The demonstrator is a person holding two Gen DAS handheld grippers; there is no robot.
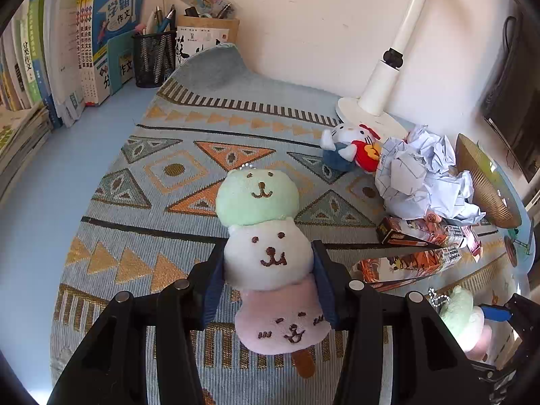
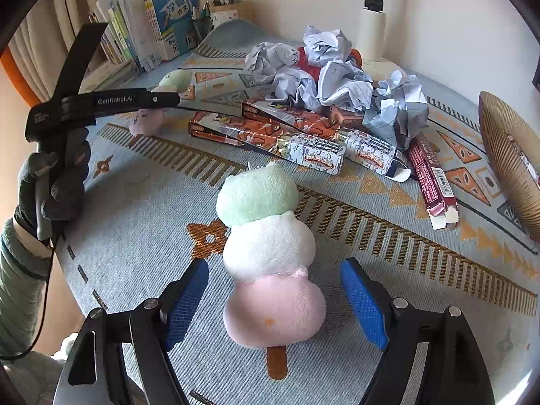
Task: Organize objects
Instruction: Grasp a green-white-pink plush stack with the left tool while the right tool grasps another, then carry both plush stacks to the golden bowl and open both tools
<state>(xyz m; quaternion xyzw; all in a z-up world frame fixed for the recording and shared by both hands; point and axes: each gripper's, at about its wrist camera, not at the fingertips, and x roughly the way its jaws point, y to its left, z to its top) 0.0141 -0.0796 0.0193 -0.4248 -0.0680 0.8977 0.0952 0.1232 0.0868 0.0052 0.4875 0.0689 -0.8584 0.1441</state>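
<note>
Two like plush skewers, each with a green, a white and a pink bear ball on a brown stick. My left gripper point(image 1: 269, 249) is shut on the white ball of the first plush skewer point(image 1: 260, 199), which points away over the patterned cloth point(image 1: 135, 236). The second plush skewer point(image 2: 266, 253) lies flat on the cloth between the blue pads point(image 2: 189, 300) of my right gripper point(image 2: 273, 265). That gripper is open, with a gap on each side of the plush. In the right wrist view a gloved hand point(image 2: 60, 182) holds the left gripper at the left.
Crumpled paper point(image 2: 330, 74) is heaped on several printed cartons point(image 2: 270, 135) at the back. A Hello Kitty plush point(image 1: 351, 148) lies by the white lamp base point(image 1: 368, 108). A woven bowl point(image 2: 509, 162) stands at the right. Books point(image 1: 91, 40) and a mesh pen cup point(image 1: 152, 57) line the back left.
</note>
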